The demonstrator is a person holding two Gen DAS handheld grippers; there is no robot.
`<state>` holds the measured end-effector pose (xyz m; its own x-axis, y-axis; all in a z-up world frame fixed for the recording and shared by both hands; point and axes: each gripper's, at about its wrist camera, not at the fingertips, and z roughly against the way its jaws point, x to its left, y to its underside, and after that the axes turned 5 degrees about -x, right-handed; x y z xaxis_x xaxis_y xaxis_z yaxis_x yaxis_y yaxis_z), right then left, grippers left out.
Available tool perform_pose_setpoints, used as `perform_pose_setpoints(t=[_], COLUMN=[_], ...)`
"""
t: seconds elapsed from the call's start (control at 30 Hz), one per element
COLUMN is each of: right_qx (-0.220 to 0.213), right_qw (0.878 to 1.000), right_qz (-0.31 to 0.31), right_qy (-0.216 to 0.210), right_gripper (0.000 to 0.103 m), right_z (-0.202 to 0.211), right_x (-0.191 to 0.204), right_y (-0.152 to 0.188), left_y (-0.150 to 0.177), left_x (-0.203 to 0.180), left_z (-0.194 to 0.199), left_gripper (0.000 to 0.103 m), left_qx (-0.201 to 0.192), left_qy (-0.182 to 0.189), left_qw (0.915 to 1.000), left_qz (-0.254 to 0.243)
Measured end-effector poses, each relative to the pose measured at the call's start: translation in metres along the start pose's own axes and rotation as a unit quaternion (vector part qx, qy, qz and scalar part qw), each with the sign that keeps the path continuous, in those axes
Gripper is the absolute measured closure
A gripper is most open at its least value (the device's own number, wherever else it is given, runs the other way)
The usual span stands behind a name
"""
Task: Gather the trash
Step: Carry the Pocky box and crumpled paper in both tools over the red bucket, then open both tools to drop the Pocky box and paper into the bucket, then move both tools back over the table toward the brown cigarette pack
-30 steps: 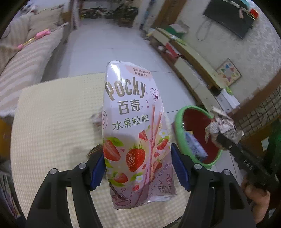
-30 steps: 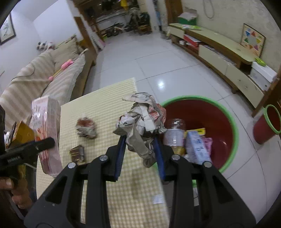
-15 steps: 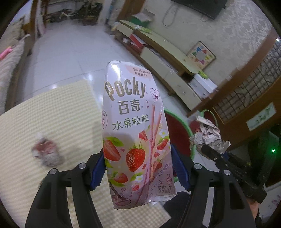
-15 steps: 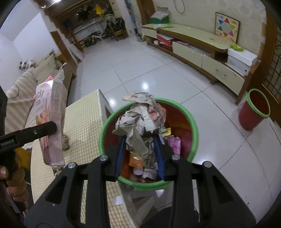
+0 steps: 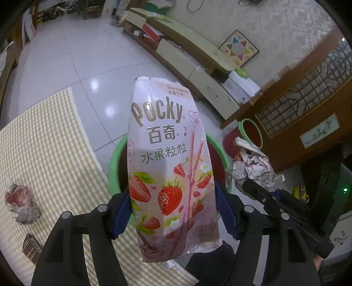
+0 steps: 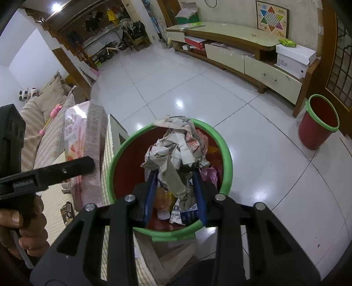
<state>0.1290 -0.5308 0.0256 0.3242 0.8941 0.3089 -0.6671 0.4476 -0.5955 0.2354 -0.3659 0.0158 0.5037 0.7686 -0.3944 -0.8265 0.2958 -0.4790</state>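
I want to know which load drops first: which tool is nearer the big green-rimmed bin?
Right. The right tool, shut on the crumpled newspaper, hangs over the bin opening. The left tool, holding the Pocky box, is beside it, over the table edge.

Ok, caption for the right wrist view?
Right gripper holds crumpled newspaper above the green-rimmed red bin, already part-filled with trash.

TV bench [image 6: 242, 47] against far wall. On it: white box [image 6: 294, 58] at right end, game board [image 6: 271, 18] leaning on wall above (star pattern). Sofa [image 6: 44, 123] well left of bench. White tiled floor [image 6: 176, 88] between them.
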Motion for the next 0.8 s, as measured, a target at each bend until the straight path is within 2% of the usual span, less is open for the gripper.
perform_pose_setpoints(t=[0.33, 0.4, 0.43, 0.47, 0.5, 0.57, 0.63, 0.7, 0.8], right_qx=[0.001, 0.006, 0.008, 0.007, 0.003, 0.0, -0.001, -0.003, -0.008], right_qw=[1.0, 1.0, 1.0, 1.0, 1.0, 0.999, 0.999, 0.999, 0.999], right_qz=[0.009, 0.02, 0.027, 0.029, 0.028, 0.029, 0.029, 0.03, 0.037], right_qy=[-0.003, -0.003, -0.001, 0.003, 0.008, 0.013, 0.015, 0.018, 0.024], right_gripper=[0.071, 0.067, 0.066, 0.058, 0.046, 0.033, 0.029, 0.018, 0.008], right_z=[-0.005, -0.008, -0.009, -0.009, -0.008, -0.007, -0.006, -0.005, -0.003], right_x=[0.0, 0.004, 0.006, 0.006, 0.007, 0.008, 0.01, 0.014, 0.018], right_y=[-0.008, -0.01, -0.01, -0.01, -0.009, -0.009, -0.007, -0.006, -0.004], left_y=[-0.015, -0.016, -0.017, -0.017, -0.016, -0.014, -0.011, -0.007, 0.001], left_x=[-0.01, -0.004, -0.002, 0.001, 0.004, 0.011, 0.018, 0.026, 0.037], left_z=[-0.021, -0.017, -0.015, -0.012, -0.008, -0.003, 0.002, 0.009, 0.02], left_gripper=[0.035, 0.028, 0.018, 0.011, 0.009, 0.008, 0.008, 0.008, 0.008], left_qx=[0.003, 0.0, -0.002, -0.008, -0.014, -0.016, -0.018, -0.023, -0.027], left_qy=[-0.009, -0.008, -0.009, -0.011, -0.013, -0.013, -0.016, -0.02, -0.03], left_qw=[1.0, 1.0, 0.9999, 0.9998, 0.9997, 0.9995, 0.9992, 0.9989, 0.9983], left_qz=[0.001, 0.005, 0.009, 0.014, 0.019, 0.024, 0.031, 0.035, 0.041])
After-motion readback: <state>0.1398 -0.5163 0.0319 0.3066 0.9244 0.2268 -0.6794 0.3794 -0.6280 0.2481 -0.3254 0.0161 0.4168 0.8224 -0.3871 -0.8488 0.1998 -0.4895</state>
